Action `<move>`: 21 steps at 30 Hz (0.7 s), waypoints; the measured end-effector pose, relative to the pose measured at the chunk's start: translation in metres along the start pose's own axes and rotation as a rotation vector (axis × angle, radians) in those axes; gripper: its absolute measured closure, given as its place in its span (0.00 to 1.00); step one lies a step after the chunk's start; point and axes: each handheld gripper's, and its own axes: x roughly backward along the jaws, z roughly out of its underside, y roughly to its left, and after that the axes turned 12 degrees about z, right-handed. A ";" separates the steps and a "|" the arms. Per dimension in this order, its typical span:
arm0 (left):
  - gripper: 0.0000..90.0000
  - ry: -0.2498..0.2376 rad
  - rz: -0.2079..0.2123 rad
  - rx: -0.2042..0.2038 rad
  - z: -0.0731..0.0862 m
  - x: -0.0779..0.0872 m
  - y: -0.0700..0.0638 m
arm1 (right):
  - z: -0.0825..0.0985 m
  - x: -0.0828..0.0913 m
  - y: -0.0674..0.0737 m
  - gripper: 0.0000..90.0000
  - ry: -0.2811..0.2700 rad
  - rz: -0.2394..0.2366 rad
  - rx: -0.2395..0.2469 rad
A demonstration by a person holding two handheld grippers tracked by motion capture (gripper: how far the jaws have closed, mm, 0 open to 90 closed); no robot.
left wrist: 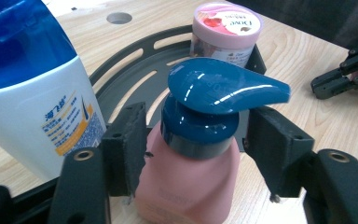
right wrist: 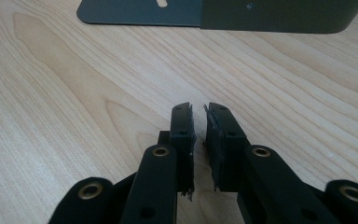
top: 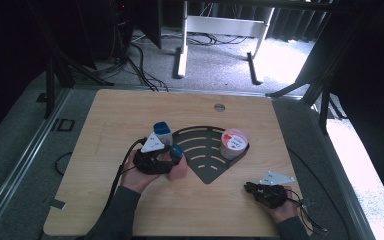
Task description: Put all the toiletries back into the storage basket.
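Left gripper (left wrist: pixel 193 149) fingers flank pink pump bottle with dark-blue dispenser head (left wrist: pixel 191 154), left finger touching, right just clear; bottle stands on wooden surface (top: pixel 130 115) beside slotted black tray (top: pixel 205 150). Right gripper (right wrist: pixel 199 149) fingers nearly closed, empty.

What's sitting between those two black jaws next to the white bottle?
A pink pump bottle with a blue pump head stands between the left gripper's open jaws, seen in the left gripper view; the white bottle stands beside it.
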 end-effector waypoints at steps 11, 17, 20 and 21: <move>0.41 0.021 -0.018 -0.019 -0.008 -0.016 0.001 | 0.000 0.000 0.000 0.88 -0.001 -0.003 0.002; 0.44 0.009 -0.020 -0.010 -0.009 -0.019 0.006 | 0.000 0.000 0.000 0.87 -0.001 -0.004 0.003; 0.46 0.011 -0.014 -0.014 -0.009 -0.018 0.006 | 0.000 0.000 0.000 0.87 -0.001 -0.004 0.003; 0.46 0.010 0.003 -0.020 -0.010 -0.019 0.006 | 0.000 0.000 0.001 0.87 0.000 -0.004 0.002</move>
